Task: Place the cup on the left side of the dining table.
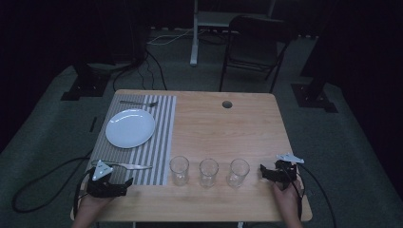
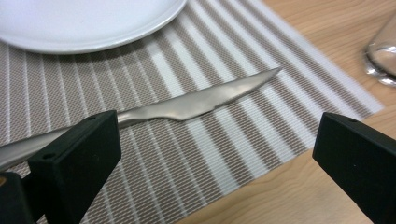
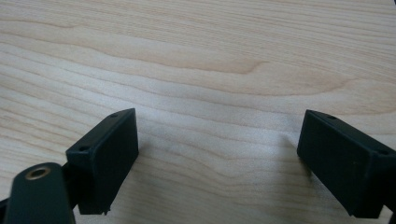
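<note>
Knife (image 2: 196, 102) lies flat on the striped mat (image 2: 261, 93), just in front of the white plate (image 2: 84, 23) and beside the left claw (image 2: 215, 154), whose jaws stand wide apart. I'd straddle the handle, not the blade, and press low before closing — a thin knife slips easily. The right claw (image 3: 217, 158) rests apart over bare bench (image 3: 196, 56).

My left gripper (image 1: 127, 183) rests low, jaws spread wide. My right gripper (image 1: 263, 172) sits low too, jaws equally wide.
</note>
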Demonstrator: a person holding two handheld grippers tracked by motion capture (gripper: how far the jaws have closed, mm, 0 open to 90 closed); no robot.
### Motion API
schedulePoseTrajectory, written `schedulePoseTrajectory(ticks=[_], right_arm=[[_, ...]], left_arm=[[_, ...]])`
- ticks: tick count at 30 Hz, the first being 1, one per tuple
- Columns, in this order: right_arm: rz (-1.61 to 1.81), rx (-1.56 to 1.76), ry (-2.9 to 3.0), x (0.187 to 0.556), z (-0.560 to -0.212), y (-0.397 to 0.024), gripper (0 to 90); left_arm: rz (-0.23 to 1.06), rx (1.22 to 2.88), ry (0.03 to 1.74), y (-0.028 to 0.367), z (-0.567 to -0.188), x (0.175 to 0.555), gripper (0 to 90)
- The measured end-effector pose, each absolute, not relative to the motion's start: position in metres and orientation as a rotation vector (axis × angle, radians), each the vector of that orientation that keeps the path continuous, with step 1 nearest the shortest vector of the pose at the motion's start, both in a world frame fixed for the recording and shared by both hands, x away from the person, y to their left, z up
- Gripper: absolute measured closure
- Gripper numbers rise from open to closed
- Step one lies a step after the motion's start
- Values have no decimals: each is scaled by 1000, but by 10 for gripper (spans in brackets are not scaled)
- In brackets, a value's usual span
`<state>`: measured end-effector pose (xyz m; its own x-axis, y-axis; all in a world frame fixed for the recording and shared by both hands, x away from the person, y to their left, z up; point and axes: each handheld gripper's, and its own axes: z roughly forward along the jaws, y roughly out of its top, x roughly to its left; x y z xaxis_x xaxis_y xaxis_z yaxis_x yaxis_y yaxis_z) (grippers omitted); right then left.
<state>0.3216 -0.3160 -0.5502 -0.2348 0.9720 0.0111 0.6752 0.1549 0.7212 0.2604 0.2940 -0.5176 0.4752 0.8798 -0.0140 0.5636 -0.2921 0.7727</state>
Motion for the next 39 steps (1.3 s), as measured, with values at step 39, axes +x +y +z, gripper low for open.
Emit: schedulePoseTrajectory(ticks=[39], right_arm=[[852, 1563, 1976, 322, -550, -316, 122]], left_arm=[[448, 1977, 953, 243, -483, 258, 16]])
